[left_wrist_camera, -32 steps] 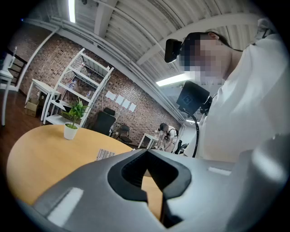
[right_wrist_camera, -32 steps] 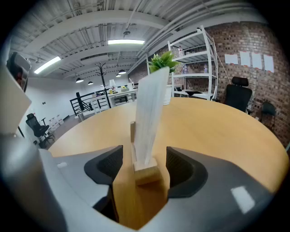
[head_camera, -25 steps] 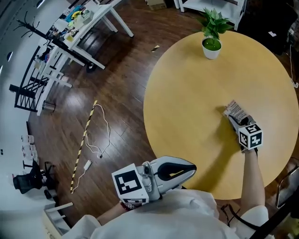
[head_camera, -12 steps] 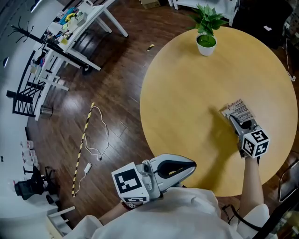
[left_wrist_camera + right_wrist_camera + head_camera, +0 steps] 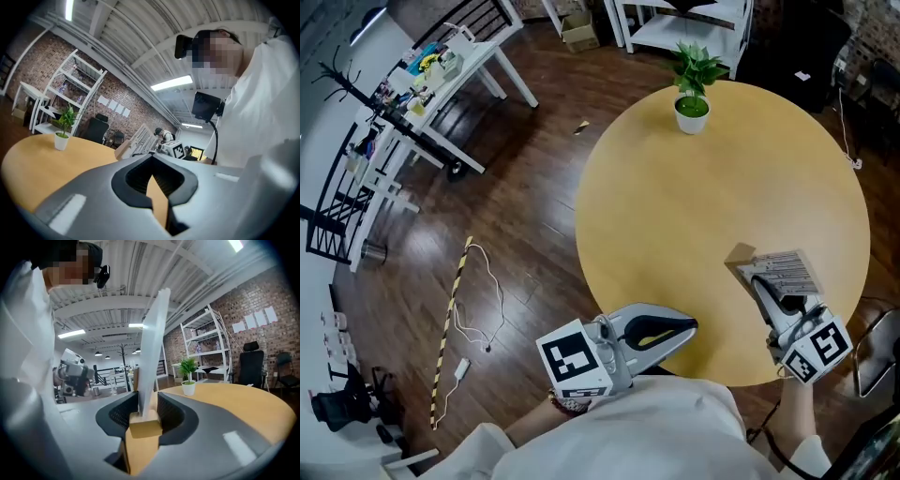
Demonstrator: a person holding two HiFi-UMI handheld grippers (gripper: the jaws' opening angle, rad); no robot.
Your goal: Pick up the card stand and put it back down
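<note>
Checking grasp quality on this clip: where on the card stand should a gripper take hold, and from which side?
Take the wooden base, not the thin upright panel. Come in level from the side, jaws across the base's narrow width, as the right gripper holds the card stand now. The block offers flat opposite faces; the panel would likely flex.

The card stand [image 5: 150, 362], a small wooden block holding an upright card, sits pinched in the right gripper [image 5: 147, 412], apparently raised in the air.

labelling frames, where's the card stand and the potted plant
clear card stand with wooden base [image 5: 145, 423], right gripper view, on its wooden base
green plant in white pot [image 5: 691, 119], head view, on the pot's side
</note>
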